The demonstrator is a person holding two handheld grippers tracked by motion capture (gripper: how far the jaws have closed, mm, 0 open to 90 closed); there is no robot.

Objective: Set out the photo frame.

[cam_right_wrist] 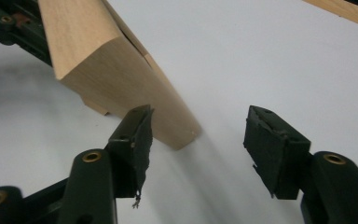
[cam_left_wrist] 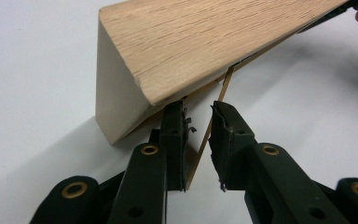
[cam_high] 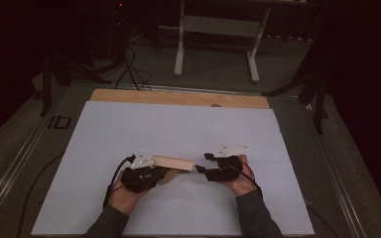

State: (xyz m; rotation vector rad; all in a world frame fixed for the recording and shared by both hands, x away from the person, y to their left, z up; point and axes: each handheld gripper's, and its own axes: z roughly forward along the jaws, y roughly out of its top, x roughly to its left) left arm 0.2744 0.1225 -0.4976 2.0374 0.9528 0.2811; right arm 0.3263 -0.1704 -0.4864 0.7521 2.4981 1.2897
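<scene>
The work in hand is the handling of a wooden block (cam_high: 172,162), a pale piece with a bevelled or rounded profile that lies near the middle of the table (cam_high: 129,124), lifted at 1 end. The left gripper (cam_left_wrist: 198,123) sits at that end, and in the left gripper view its fingers (cam_left_wrist: 173,135) close around a thin wooden strip (cam_left_wrist: 208,135) that hangs from the underside of the block; a narrow gap shows beside the strip, so the grip looks light, and whether it is fully pinched cannot be told for sure. The right gripper (cam_right_wrist: 196,140) faces the block's other end with its fingers (cam_right_wrist: 135,140) spread wide and empty, 1 of them just beside the end of the wood and the other well apart from it. The step appears to be a 2-handed pickup, with the left side engaged and the right side approaching. The next move likely calls for the right gripper to slide forward until the end of the block lies between its fingers, then close squarely, since the sloped face could slip. No brand, label or writing can be read on the block, the grippers or the white sheet (cam_high: 258,198) that covers the table.
</scene>
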